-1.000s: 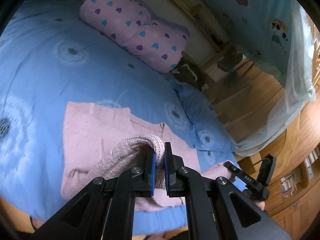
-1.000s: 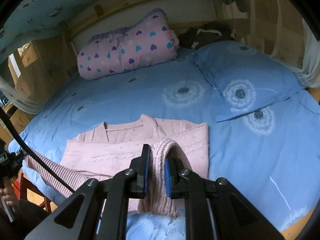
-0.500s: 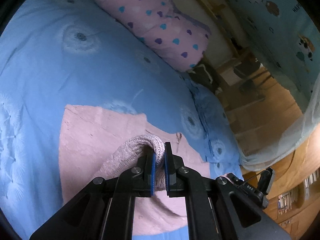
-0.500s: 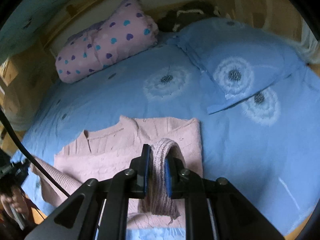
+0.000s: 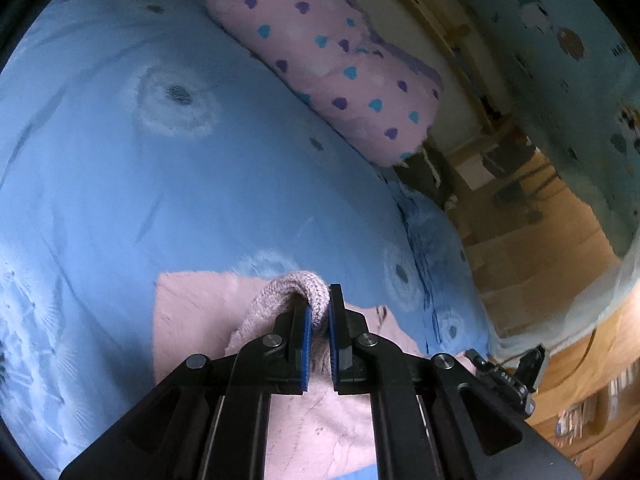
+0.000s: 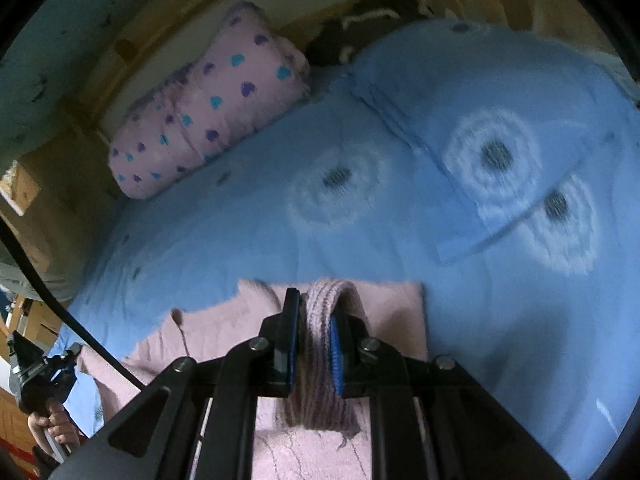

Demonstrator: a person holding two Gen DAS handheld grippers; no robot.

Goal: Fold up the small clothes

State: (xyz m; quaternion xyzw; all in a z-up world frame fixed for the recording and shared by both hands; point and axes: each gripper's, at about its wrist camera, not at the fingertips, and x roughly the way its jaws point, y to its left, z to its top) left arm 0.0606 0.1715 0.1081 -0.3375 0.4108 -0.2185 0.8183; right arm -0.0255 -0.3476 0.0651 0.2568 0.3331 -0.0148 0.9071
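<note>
A small pink knitted sweater (image 5: 192, 320) (image 6: 384, 312) lies flat on the blue bed cover. My left gripper (image 5: 319, 312) is shut on the ribbed hem (image 5: 296, 284), which loops over the blue pads and hangs above the sweater's body. In the right wrist view my right gripper (image 6: 314, 320) is shut on another stretch of the ribbed hem (image 6: 326, 296); the knit drapes down between the fingers. The collar end of the sweater (image 6: 252, 292) lies just beyond the right gripper. The lower part of the sweater is hidden under both grippers.
A pink pillow with heart print (image 5: 332, 56) (image 6: 208, 112) lies at the head of the bed. A blue pillow (image 6: 500, 120) sits at the right. The blue cover (image 5: 160, 184) stretches wide around the sweater. A hand (image 6: 52, 432) holds the other gripper at lower left.
Both grippers have carried the ribbed hem forward over the sweater towards its collar end and a little lower. Less of the sweater now shows beyond the fingers. Both grips have stayed the same.
</note>
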